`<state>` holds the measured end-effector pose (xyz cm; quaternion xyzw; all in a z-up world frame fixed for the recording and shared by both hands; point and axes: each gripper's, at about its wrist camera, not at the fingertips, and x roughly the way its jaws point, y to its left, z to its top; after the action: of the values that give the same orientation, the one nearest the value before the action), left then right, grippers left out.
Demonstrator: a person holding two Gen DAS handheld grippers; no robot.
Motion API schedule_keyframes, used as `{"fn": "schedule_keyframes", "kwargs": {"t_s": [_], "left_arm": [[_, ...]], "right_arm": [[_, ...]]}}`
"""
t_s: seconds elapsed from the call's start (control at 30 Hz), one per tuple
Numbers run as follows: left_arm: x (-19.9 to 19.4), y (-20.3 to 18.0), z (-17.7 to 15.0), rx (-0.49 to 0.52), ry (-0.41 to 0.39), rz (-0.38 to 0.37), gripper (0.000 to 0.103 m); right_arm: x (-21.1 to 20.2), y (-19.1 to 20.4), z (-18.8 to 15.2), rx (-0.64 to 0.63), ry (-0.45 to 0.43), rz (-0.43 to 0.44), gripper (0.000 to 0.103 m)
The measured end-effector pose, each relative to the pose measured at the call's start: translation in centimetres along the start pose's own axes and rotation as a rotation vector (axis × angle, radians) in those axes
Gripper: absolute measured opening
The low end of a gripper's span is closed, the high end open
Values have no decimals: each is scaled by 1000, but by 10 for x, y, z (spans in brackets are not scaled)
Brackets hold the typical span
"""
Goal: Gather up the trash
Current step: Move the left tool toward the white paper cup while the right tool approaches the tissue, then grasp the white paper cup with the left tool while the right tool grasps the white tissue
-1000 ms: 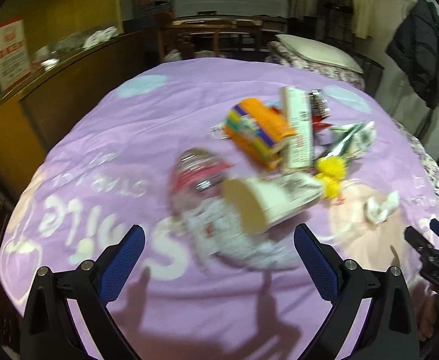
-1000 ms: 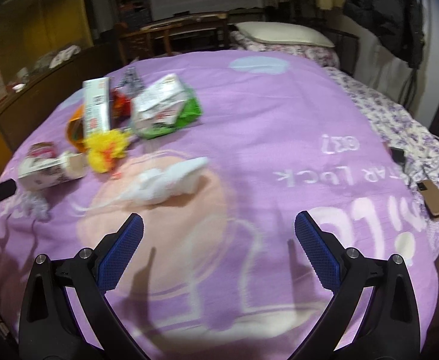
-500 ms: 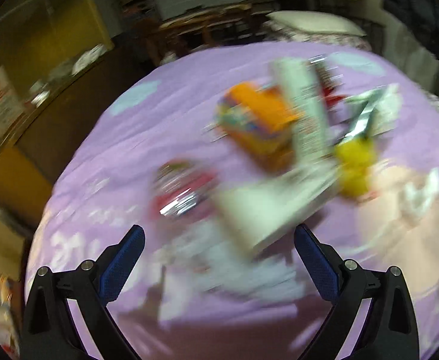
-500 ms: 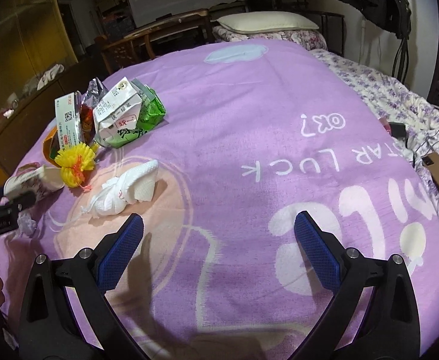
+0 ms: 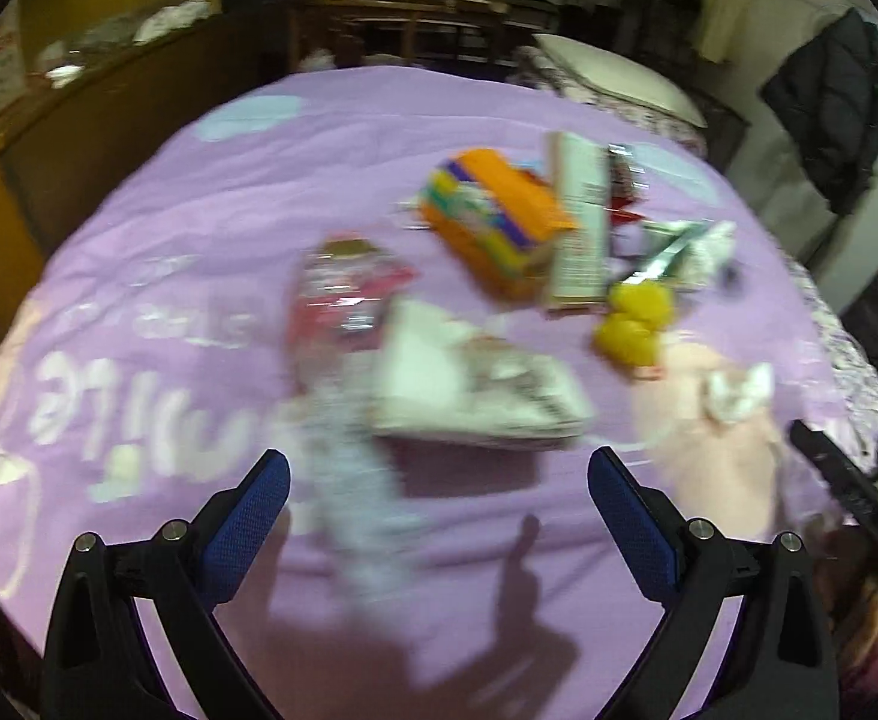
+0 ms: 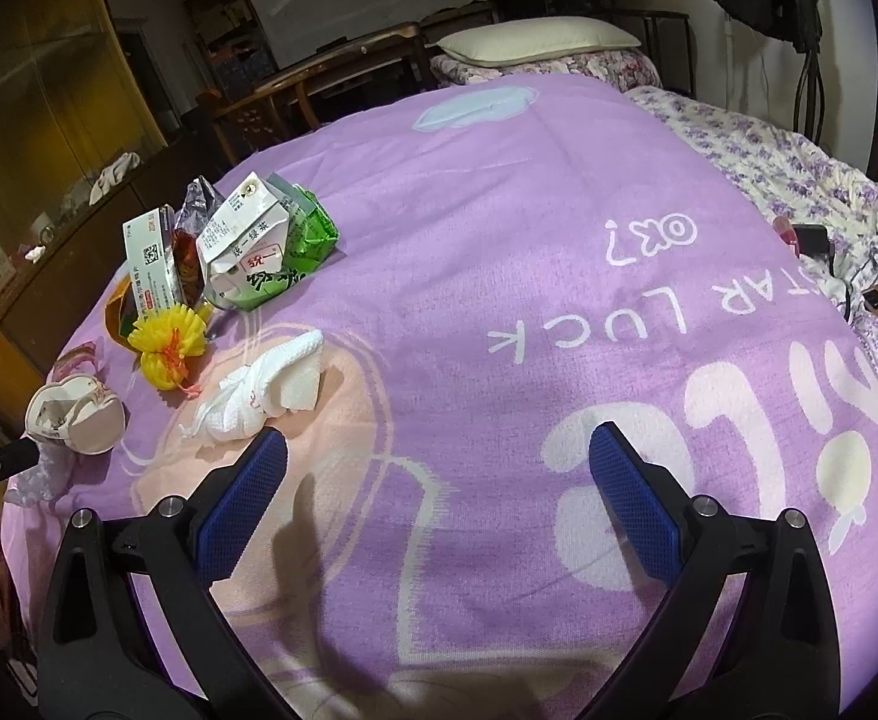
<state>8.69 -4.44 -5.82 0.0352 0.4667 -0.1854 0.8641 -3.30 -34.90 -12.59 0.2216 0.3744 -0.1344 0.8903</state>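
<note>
Nearing the crushed paper cup (image 5: 469, 384) — left hand-held gripper (image 5: 439, 498) is hanging spread, empty, approaching — next, closing around it.

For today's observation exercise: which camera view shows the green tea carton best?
The right wrist view: the green tea carton is sharp there, its printed label legible, lying on the purple blanket. The left wrist view is motion-blurred and shows only a pale, smeared shape far right of the pile.

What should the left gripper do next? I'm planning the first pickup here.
Probably ease the left gripper forward and down over the crushed paper cup: its jaws are open and empty, and the cup lies on the purple blanket just ahead, nearest of the trash.
</note>
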Motion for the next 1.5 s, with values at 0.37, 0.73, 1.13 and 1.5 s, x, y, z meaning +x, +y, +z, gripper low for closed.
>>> {"fn": "schedule_keyframes", "kwargs": {"t_s": [0.37,0.73,1.13,1.5], "left_arm": [[33,10,18,-44,-6,105,97],[46,13,28,-173,63,-143,97],[37,-16,35,-100,-12,-274,97],[77,6,62,-238,52,-282,51]], "right_arm": [[5,-2,2,6,19,12,97],[6,-2,2,10,17,26,97],[7,-3,1,15,18,39,97],[6,-3,1,13,17,41,97]]}}
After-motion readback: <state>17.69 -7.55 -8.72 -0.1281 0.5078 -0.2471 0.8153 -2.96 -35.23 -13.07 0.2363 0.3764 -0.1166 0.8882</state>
